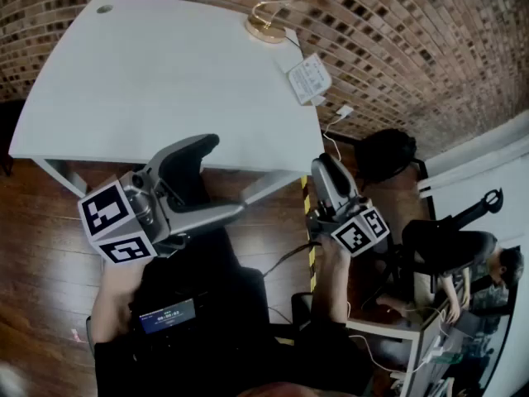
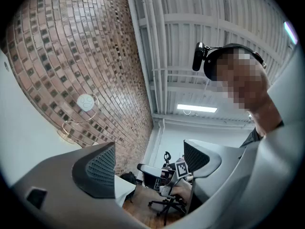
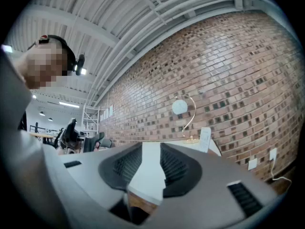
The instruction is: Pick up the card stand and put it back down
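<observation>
The card stand (image 1: 266,25) sits at the far edge of the white table (image 1: 149,81), close to the brick wall (image 1: 397,31). It is a gold wire curl rising from a round gold base. From my right gripper's view, the curl holds a small round white disc at its top. A white printed card (image 1: 310,77) lies near the stand, at the table's right edge. Just past that edge a white plug and cable (image 1: 343,112) hang down the wall side. The rest of the tabletop is bare white.

I am well short of the stand with both hands, held on the near side of the table over the wooden floor (image 1: 41,279). The jaws of my left gripper (image 2: 148,160) stand wide apart and tilt upward, with nothing between them. Past them I see only the room and an office chair (image 2: 164,202). The jaws of my right gripper (image 3: 151,160) are also parted and empty. They point level across the table, and the stand shows beyond them, a little to the right.
</observation>
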